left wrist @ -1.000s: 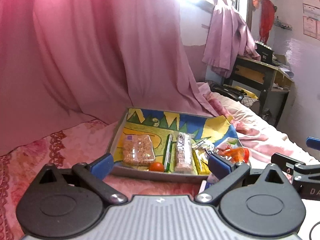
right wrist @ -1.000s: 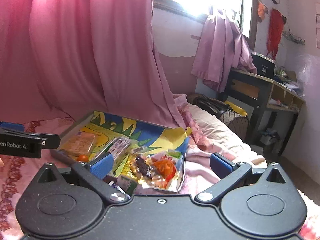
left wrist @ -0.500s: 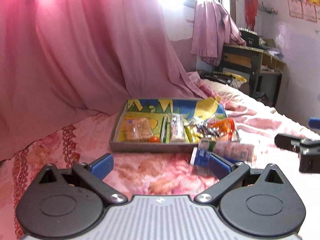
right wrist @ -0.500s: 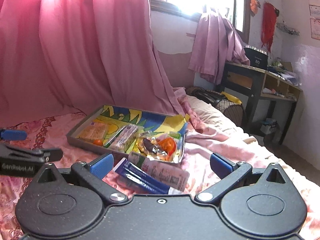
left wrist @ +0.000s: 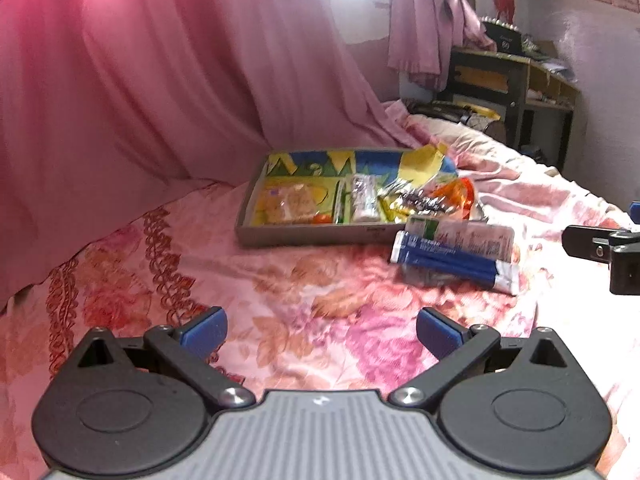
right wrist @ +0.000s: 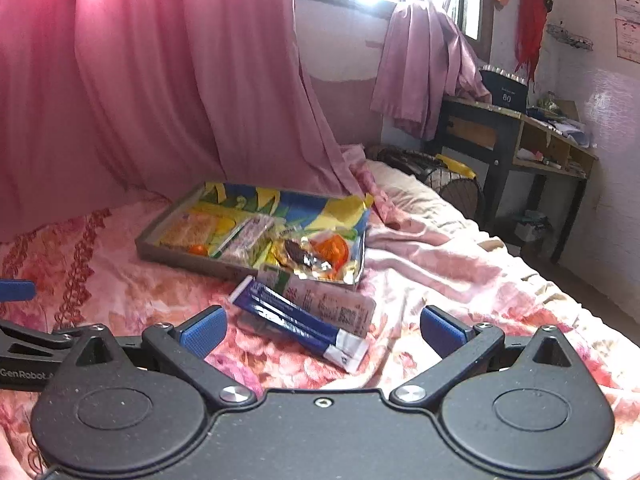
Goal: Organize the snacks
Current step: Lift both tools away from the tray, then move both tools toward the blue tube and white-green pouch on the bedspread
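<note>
- As both cameras look forward low over the bed, my left tongs are spread wide with nothing between the blue pads, floral bedspread under them.
- My right tongs are wide too and hold nothing; the near end of the blue packet shows in the gap, but the pads are apart from it.
- In the right wrist view my left tongs show at the left edge, black arm with a blue tip; in the left wrist view my right tongs poke in at the right edge.
- Blue packet lies flat on the bedspread, just in front of the tray's near right corner, white crimped end toward my right side.
- A pale pink printed packet lies touching it on the far side, green patch at the tray end; it seems to lean on the tray wall, can't tell for sure.
- Grey tray sits on the bed with a colourful paper liner, blue, yellow, green.
- In the tray, from my left: clear bag of tan snacks, small orange-red round thing at the near wall, thin green stick, wrapped bar, then a heap of foil and orange wrappers at the right end.
- Pink curtain hangs behind the bed.
- Dark wooden desk stands far right.
</note>
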{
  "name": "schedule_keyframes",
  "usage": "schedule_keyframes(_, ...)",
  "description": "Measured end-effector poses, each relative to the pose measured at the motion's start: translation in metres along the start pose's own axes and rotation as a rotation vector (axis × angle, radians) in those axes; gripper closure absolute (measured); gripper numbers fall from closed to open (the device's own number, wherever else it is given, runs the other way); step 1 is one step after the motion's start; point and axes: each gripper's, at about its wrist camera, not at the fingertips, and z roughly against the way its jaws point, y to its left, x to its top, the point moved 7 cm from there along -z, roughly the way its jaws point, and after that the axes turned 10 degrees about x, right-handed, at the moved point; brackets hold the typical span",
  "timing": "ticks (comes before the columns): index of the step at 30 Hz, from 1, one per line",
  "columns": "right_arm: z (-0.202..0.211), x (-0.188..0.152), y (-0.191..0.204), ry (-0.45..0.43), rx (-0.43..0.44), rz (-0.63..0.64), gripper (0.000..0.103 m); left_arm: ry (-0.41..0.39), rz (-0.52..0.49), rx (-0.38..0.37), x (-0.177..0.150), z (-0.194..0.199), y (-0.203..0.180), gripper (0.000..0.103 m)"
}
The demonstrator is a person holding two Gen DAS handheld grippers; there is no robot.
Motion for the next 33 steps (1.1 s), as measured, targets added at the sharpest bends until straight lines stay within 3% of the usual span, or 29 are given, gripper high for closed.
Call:
schedule_keyframes(6,-0.013,-0.01,-0.001,0.09,-0.01,-0.015,0.001,0.037,0.018,0.019,-0.005,-0.003,0.007,0.0)
schedule_keyframes(21,-0.025,-0.016,-0.001,0.155,-0.004,-0.015,0.001,0.183,0.05,-0.016,-0.013,-0.026,0.01,0.0)
schedule_keyframes(33,-0.04,-0.019,-0.007,0.221,0.018,-0.094,0.001,0.173,-0.091,-0.037,0.004,-0.054,-0.007,0.0)
